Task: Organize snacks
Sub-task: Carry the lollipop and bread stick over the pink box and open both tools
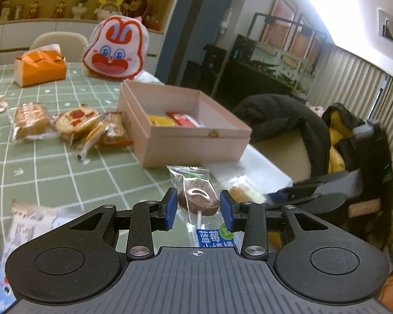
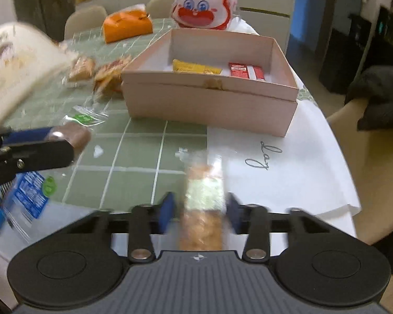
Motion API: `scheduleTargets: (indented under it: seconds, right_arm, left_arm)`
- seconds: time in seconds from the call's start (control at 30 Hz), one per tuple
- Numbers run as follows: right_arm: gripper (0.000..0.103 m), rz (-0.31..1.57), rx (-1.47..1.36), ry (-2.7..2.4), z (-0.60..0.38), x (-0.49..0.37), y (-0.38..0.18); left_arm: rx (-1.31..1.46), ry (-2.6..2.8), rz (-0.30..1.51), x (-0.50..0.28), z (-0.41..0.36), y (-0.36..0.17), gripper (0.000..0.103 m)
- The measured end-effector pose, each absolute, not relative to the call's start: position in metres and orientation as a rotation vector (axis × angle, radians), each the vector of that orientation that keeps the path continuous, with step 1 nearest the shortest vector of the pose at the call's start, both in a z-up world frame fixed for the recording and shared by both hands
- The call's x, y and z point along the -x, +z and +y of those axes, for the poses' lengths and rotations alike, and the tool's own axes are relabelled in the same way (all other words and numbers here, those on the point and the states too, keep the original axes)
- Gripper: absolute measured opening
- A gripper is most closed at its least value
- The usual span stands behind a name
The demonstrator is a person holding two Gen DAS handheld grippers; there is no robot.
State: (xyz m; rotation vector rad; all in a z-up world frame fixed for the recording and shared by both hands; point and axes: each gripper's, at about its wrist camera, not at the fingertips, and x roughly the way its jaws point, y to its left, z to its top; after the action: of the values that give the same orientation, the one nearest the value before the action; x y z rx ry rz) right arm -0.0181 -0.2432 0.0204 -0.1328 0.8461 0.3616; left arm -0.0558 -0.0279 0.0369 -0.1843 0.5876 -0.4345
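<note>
Pink box [image 2: 209, 102] sits on the green-checked bench [image 2: 133, 162] with a yellow and a red snack pack inside. Left gripper [image 1: 198, 209] fingers are clamped on a wrapped chocolate lollipop [image 1: 198, 196] near the box, and right gripper [image 2: 200, 212] fingers are gripping a wrapped golden biscuit bar [image 2: 203, 209], blurry.

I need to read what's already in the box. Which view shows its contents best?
The right wrist view: it looks into the box, showing the yellow packet and red packet whole. The left wrist view shows them partly hidden by the near wall.

Dark jacket [image 1: 280, 115] draped over a chair [image 1: 283, 154].
</note>
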Motion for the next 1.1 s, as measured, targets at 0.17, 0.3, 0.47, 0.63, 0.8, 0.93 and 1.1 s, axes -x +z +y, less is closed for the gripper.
scheduleTargets:
  seconds: [0.17,0.3,0.47,0.63,0.8,0.93,1.1]
  right_arm:
    - [0.031,0.803,0.093,0.389,-0.256,0.041,0.037]
    - [0.031,0.727,0.009,0.409,-0.271,0.050,0.071]
    - [0.031,0.594,-0.069,0.404,-0.286,0.052,0.124]
    - [0.031,0.477,-0.122,0.400,-0.296,0.023,0.187]
    - [0.031,0.433,-0.134,0.360,-0.293,-0.032,0.235]
    - [0.031,0.439,-0.104,0.333,-0.286,-0.075,0.250]
    - [0.031,0.584,-0.108,0.365,-0.273,-0.132,0.221]
  left_arm:
    - [0.205,-0.432,0.598,0.065,-0.022,0.032,0.041]
    - [0.217,-0.440,0.573,0.067,-0.021,0.042,0.041]
    - [0.196,-0.449,0.458,0.061,-0.022,0.081,0.041]
    - [0.165,-0.452,0.345,0.028,-0.027,0.130,0.041]
    - [0.207,-0.480,0.312,-0.028,-0.031,0.169,0.041]
    - [0.223,-0.480,0.314,-0.076,-0.035,0.176,0.041]
    - [0.385,-0.496,0.614,-0.158,-0.032,0.122,0.040]
